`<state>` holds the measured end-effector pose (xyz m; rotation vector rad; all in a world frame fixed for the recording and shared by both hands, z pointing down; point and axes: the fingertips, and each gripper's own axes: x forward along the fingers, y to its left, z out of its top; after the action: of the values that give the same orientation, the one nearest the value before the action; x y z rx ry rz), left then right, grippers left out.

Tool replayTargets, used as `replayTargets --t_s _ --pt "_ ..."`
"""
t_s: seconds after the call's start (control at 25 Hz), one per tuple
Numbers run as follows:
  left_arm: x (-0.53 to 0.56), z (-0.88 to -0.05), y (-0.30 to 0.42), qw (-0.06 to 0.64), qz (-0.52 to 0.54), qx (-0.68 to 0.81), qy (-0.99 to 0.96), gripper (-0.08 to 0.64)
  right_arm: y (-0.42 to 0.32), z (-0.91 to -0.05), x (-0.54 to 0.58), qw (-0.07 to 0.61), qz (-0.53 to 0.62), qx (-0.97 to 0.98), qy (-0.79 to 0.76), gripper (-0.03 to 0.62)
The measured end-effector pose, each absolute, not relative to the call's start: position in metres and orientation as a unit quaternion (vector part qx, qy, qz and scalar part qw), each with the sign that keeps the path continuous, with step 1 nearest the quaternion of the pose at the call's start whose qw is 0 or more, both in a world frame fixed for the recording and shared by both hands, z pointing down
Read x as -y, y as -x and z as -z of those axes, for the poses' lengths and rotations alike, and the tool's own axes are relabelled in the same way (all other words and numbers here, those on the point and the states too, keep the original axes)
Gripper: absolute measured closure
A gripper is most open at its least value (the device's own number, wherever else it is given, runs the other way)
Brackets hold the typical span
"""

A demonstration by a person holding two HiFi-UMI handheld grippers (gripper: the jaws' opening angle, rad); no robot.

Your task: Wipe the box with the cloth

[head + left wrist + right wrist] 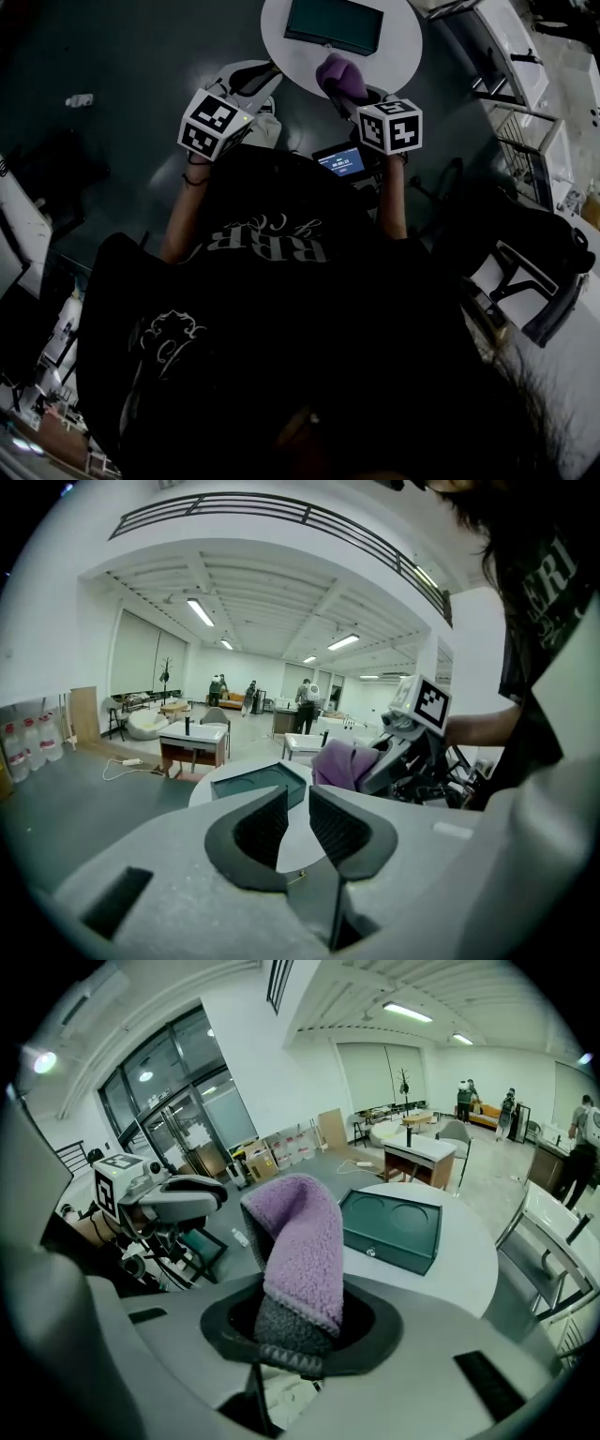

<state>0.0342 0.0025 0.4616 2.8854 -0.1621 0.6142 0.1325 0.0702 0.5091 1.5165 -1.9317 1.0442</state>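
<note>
Cloth (305,1241), fuzzy purple, in right gripper (300,1324) jaws

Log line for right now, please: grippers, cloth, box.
right gripper: shut on cloth | left gripper: open, empty | box: on round table | cloth not touching box | wipe: not yet begun

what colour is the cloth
The cloth is purple with a grey side, best seen in the right gripper view.

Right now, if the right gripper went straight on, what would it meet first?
Probably the dark green box on the round table, its held purple cloth touching first; depth is unclear.
</note>
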Motion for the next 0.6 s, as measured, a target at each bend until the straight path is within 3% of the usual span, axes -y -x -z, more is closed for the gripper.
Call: replayTargets --t_s 0.6 --pt "-0.167 -0.449 -0.034 0.1 -0.219 0.048 -0.969 0.494 -0.119 -0.502 -0.212 0.181 -0.359 0.71 -0.578 0.483"
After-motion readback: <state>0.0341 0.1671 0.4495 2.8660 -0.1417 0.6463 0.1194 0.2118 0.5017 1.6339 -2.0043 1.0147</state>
